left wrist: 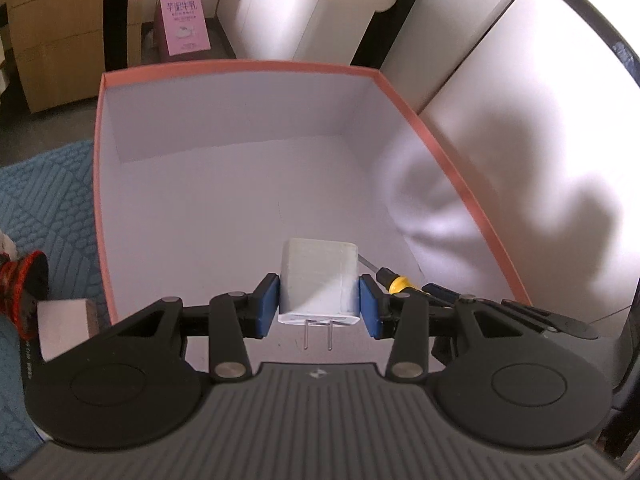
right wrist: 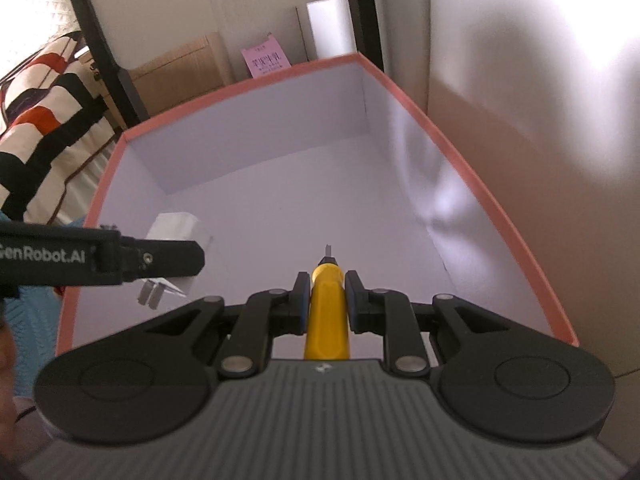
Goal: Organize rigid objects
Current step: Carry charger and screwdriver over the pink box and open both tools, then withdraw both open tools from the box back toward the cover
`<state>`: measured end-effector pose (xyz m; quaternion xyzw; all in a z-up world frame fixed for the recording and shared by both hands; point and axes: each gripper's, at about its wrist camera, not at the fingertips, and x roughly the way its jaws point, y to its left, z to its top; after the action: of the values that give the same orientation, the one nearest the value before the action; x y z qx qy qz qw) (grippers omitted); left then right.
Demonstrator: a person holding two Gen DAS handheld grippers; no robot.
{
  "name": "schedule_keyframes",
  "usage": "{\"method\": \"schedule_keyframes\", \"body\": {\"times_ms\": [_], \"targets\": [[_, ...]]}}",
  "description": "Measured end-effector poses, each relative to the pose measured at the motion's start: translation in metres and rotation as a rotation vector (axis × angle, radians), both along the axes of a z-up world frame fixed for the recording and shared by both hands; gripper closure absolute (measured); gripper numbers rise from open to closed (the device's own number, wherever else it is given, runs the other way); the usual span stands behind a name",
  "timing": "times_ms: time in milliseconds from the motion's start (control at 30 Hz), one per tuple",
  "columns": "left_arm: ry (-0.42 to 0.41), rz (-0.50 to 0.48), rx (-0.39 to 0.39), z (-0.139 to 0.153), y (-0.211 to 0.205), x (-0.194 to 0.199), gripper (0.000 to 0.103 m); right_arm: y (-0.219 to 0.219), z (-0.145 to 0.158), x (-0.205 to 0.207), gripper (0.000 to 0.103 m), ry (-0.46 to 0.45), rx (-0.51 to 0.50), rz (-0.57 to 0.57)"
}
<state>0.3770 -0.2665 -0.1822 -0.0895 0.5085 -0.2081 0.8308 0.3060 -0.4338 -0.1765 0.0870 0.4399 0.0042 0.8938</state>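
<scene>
My left gripper (left wrist: 319, 304) is shut on a white plug adapter (left wrist: 318, 278), prongs toward the camera, held over the near end of an open box with a salmon rim (left wrist: 240, 67) and a white inside. My right gripper (right wrist: 327, 300) is shut on a yellow-handled screwdriver (right wrist: 327, 320), tip pointing into the same box (right wrist: 240, 88). In the left wrist view the screwdriver (left wrist: 396, 280) shows just right of the adapter. In the right wrist view the left gripper (right wrist: 100, 258) and the adapter (right wrist: 176, 226) are at the left.
A blue textured mat (left wrist: 44, 200) lies left of the box. A pink carton (left wrist: 183, 20) and cardboard boxes (left wrist: 52, 32) stand behind it. A white wall (left wrist: 540, 160) runs along the box's right side. A striped cloth (right wrist: 40, 120) is at the left.
</scene>
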Motion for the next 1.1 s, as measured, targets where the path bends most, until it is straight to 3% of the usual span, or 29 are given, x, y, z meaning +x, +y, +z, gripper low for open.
{"method": "schedule_keyframes", "body": {"times_ms": [200,367,533,800,1100], "targets": [[0.003,-0.004,0.004,-0.008,0.001,0.006,0.054,-0.005,-0.004,-0.001,0.081,0.007,0.017,-0.009],[0.005,0.015,-0.040,-0.004,0.007,0.005,0.035,-0.004,-0.002,0.005,0.081,0.003,0.016,-0.004],[-0.030,0.029,-0.048,0.009,0.016,-0.001,0.034,-0.002,0.010,0.003,0.081,-0.022,0.018,-0.011],[-0.189,0.077,-0.041,0.056,0.042,-0.030,0.034,0.013,0.052,-0.007,0.081,-0.115,0.058,0.029],[-0.303,0.141,-0.051,0.101,0.076,-0.065,0.034,0.048,0.099,-0.035,0.081,-0.230,0.061,0.126]]}}
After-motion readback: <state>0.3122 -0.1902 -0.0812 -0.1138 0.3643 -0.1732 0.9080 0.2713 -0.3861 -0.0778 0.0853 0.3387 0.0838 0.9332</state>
